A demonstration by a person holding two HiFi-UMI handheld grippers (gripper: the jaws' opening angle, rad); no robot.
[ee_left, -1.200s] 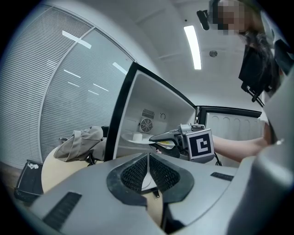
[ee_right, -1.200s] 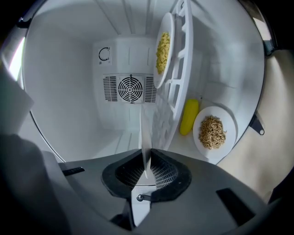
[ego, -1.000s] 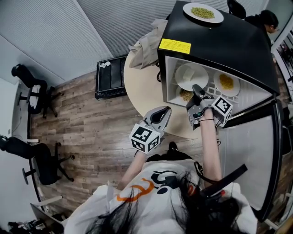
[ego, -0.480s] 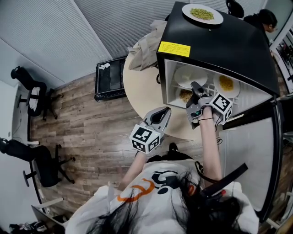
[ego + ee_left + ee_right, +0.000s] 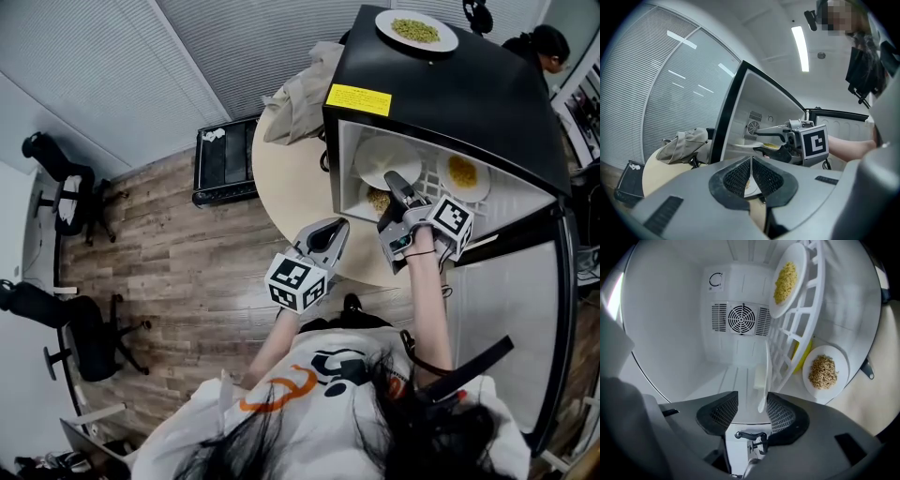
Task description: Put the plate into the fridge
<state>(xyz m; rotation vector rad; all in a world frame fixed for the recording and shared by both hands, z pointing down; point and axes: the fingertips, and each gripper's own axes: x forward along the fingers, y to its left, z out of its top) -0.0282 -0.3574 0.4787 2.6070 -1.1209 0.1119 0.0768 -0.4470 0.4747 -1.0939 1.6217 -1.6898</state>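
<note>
The black mini fridge (image 5: 450,89) stands open on the round table (image 5: 291,178). An empty white plate (image 5: 387,157) lies on its white wire shelf (image 5: 797,319), beside a plate of yellow food (image 5: 462,172). My right gripper (image 5: 397,190) reaches into the fridge and its jaws are opening. The empty plate's rim (image 5: 765,373) stands edge-on between them, close to the right pad, with a gap on the other side. My left gripper (image 5: 323,239) hovers over the table's near edge, shut and empty (image 5: 751,169).
Another plate of food (image 5: 824,366) sits under the shelf, and one more (image 5: 416,28) on the fridge top. The fridge door (image 5: 511,309) hangs open at my right. A grey bag (image 5: 300,89) lies on the table. A black case (image 5: 225,159) and chairs stand on the floor.
The right gripper's jaws have spread apart and let go of the empty plate, which stays on the shelf. The left gripper has not moved.
</note>
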